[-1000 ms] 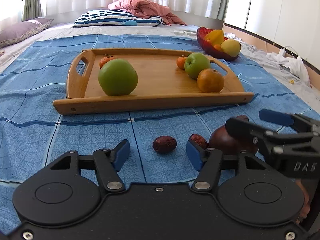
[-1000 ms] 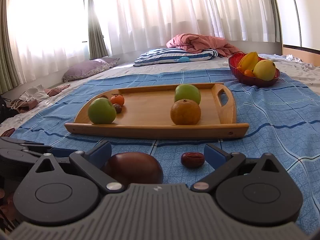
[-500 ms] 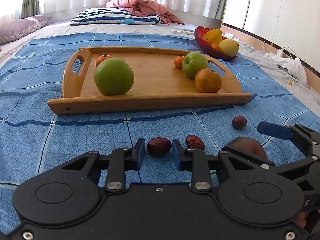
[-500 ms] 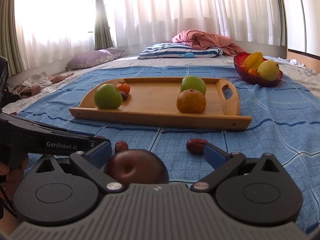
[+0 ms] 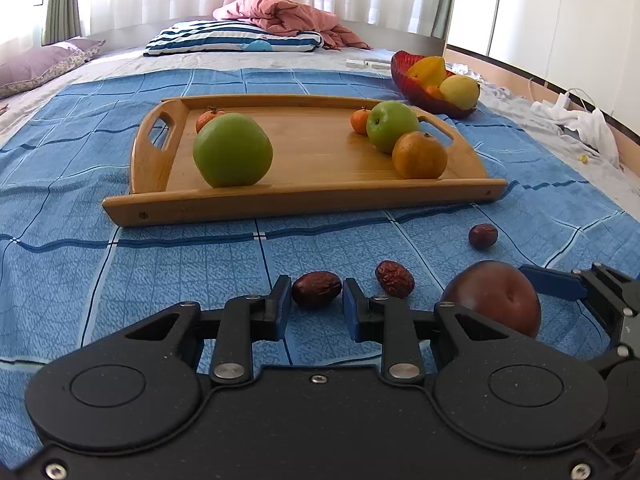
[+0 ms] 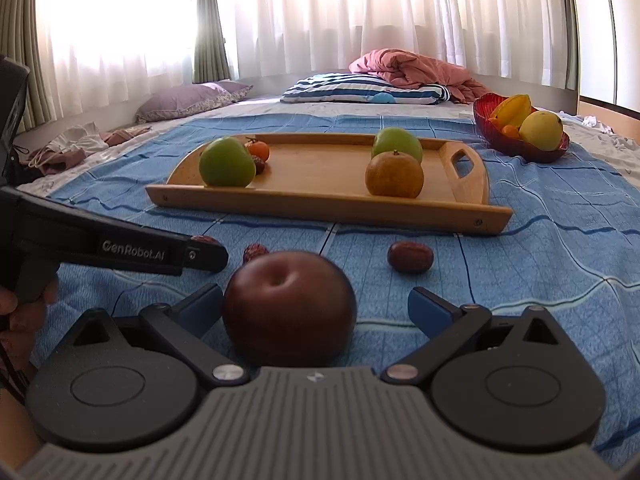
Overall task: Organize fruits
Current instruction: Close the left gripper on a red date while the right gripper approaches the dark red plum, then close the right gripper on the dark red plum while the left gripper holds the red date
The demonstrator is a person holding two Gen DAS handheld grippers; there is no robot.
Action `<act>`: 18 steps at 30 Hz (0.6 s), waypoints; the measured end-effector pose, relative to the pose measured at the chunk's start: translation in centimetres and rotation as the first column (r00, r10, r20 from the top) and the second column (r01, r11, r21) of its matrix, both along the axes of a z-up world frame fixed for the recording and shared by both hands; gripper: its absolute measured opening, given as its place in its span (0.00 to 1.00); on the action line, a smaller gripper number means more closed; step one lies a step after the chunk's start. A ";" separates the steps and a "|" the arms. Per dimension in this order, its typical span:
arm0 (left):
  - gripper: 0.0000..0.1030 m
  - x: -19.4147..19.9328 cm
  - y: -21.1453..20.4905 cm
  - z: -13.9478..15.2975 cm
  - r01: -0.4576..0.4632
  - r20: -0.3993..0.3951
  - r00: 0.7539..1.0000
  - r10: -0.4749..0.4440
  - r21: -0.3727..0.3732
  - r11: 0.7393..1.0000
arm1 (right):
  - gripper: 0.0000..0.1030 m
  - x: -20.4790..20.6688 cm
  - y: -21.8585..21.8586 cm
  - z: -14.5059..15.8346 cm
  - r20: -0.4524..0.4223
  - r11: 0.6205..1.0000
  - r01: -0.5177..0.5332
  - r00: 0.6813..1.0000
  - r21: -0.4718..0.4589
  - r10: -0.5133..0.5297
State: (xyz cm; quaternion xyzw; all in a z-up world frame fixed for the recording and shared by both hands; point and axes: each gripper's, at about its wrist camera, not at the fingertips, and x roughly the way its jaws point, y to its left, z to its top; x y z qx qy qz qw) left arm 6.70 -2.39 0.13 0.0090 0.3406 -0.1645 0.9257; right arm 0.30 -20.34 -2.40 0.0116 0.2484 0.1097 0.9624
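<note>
On the blue bedspread, my left gripper [image 5: 314,295] is shut on a wrinkled red date [image 5: 316,288], with both blue pads against its sides. Two more dates [image 5: 394,279] [image 5: 483,235] lie loose to its right. A dark red round fruit [image 6: 289,308] rests on the spread between the fingers of my right gripper [image 6: 314,302], which is open; its left pad sits close to the fruit and its right pad stands well apart. Beyond them, the wooden tray [image 5: 304,200] holds two green apples [image 5: 233,150] [image 5: 392,125], an orange [image 5: 419,155] and small tangerines.
A red bowl [image 5: 412,84] with yellow fruit stands behind the tray's right end. Pillows and a pink blanket [image 5: 280,12] lie at the head of the bed. White clothing [image 5: 580,124] is heaped by the bed's right edge.
My left gripper's jaws have closed from wide apart onto the date. The right gripper has edged in, so the dark red fruit sits deeper between its fingers.
</note>
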 end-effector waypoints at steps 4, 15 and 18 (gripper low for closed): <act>0.29 0.0 -0.1 0.0 -0.009 -0.002 1.000 0.009 -0.005 1.000 | 1.00 -0.7 0.5 -0.4 0.031 0.999 0.033 0.999 -0.032 -0.032; 0.38 -0.7 -1.3 -0.6 -0.057 0.041 0.998 0.056 0.016 0.998 | 0.85 -1.8 1.2 -0.9 0.085 0.997 0.079 0.993 0.005 -0.079; 0.38 -0.8 -1.4 -0.7 -0.065 0.047 0.997 0.064 0.015 0.998 | 0.82 -1.8 1.1 -1.0 0.085 0.996 0.080 0.993 0.030 -0.082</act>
